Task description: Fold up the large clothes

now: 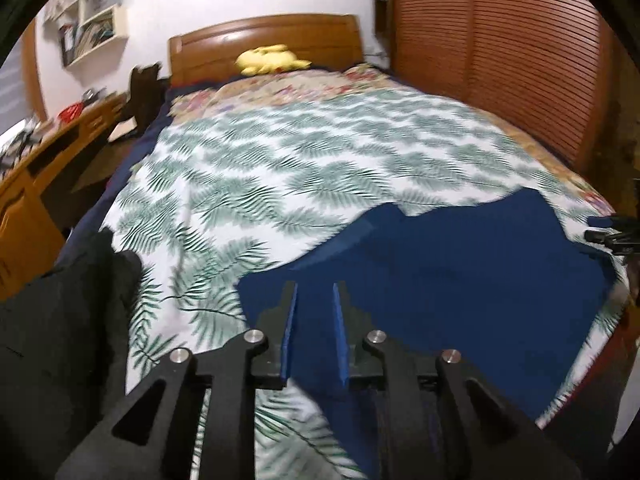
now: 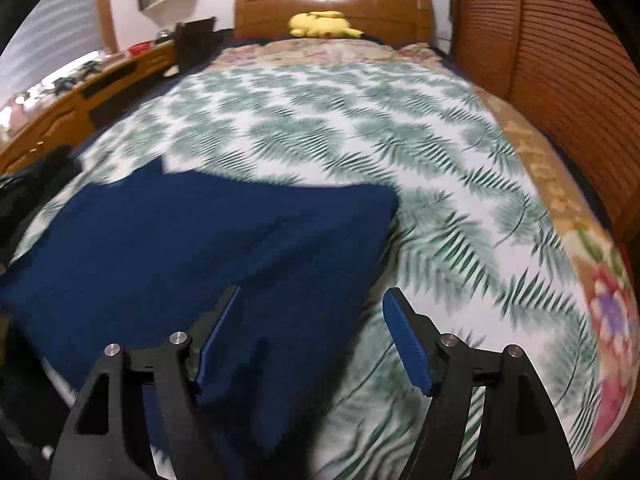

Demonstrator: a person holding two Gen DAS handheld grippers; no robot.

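Note:
A navy blue garment (image 1: 440, 264) lies spread flat on the leaf-print sheet (image 1: 280, 152) at the near end of the bed. My left gripper (image 1: 316, 286) hovers above the garment's left part. Its blue pads (image 1: 289, 332) stand a narrow gap apart with nothing between them. In the right wrist view the same garment (image 2: 192, 240) fills the lower left. My right gripper (image 2: 315, 291) hangs over its right edge, wide open and empty. The right gripper's tip (image 1: 612, 234) also shows at the far right of the left wrist view.
A black garment (image 1: 60, 320) is heaped at the bed's near left. A yellow plush toy (image 2: 320, 24) rests by the wooden headboard (image 2: 332, 0). Louvred wardrobe doors (image 1: 500, 60) run along the right, a cluttered wooden desk (image 1: 48, 160) along the left. A floral blanket (image 2: 600, 272) edges the sheet.

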